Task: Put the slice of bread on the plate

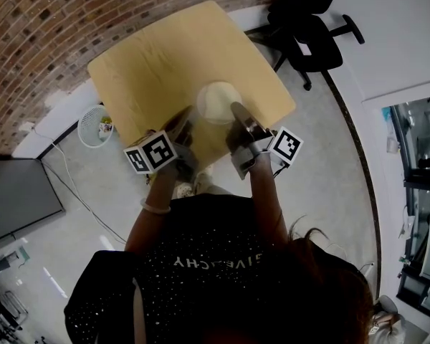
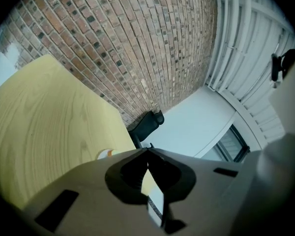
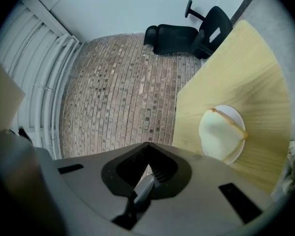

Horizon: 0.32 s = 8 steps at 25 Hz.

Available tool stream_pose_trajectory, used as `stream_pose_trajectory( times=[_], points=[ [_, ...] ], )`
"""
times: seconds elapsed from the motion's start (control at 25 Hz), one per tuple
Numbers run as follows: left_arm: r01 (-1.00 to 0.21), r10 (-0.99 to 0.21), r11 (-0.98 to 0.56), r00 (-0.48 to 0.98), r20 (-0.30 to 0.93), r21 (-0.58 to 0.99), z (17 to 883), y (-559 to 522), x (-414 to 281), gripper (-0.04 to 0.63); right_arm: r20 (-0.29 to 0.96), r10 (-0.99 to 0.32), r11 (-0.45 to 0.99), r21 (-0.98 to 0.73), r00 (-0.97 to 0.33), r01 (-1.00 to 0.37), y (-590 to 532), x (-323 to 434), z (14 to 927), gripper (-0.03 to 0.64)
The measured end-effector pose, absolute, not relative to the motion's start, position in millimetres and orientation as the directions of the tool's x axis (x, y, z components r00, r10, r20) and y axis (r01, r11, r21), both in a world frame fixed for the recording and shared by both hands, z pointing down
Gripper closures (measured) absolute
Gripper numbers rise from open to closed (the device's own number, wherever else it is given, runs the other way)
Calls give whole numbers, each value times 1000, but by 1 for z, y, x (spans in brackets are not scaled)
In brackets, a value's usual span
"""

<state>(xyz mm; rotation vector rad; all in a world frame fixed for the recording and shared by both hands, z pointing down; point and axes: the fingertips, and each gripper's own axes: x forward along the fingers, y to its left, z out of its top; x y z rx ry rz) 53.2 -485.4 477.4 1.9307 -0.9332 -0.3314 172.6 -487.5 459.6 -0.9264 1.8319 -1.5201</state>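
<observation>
On plate (image 3: 237, 117), bread (image 3: 219, 132); on shirt (image 1: 201, 292), "GIVENCHY".

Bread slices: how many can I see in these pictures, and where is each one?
1. The slice of bread lies on the white plate, which stands on the wooden table. Another slice under it would be hidden.

Soft, even light is falling on the table (image 1: 150, 63), casting faint shadows. Both gripper views are bending straight lines and darkening toward round black edges.
</observation>
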Motion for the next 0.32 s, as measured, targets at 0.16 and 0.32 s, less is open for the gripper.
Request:
stream_pose_trajectory(
  times=[0.16, 0.32],
  points=[
    [-486, -724, -275, 673, 154, 830, 478, -485, 56, 584, 0, -817, 105, -983, -576, -148, -486, 183, 462, 603],
    [-488, -722, -282, 675, 152, 826, 476, -483, 62, 584, -2, -825, 102, -984, -565, -145, -484, 193, 462, 603]
  ],
)
